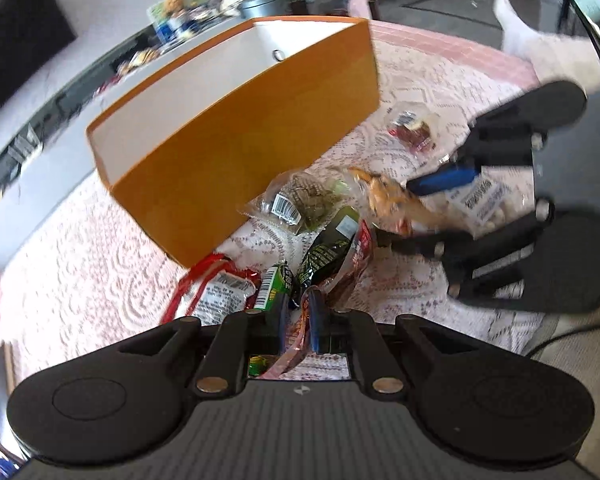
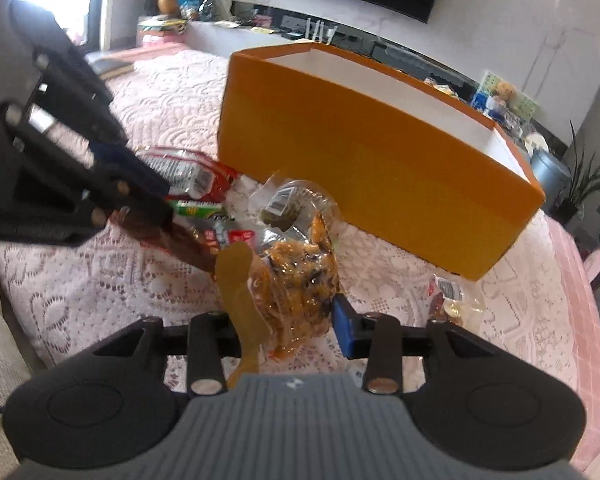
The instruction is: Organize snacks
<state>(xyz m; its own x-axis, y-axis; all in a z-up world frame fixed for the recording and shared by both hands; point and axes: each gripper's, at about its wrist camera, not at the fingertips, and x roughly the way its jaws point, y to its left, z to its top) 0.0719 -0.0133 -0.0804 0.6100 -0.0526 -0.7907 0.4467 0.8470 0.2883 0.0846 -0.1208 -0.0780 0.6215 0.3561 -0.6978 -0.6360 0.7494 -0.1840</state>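
- Snacks are heaped on the lace tablecloth just in front of the orange box, likely staged for loading into its open white interior
- Left gripper is clamped shut on a reddish snack wrapper, pinched at one end, its long axis running along the fingers toward the camera
- Right gripper is held partly apart around an orange snack bag; pad contact cannot be told, one pad is hidden by the bag
- Bag's long axis is pointed away from the camera, toward the box
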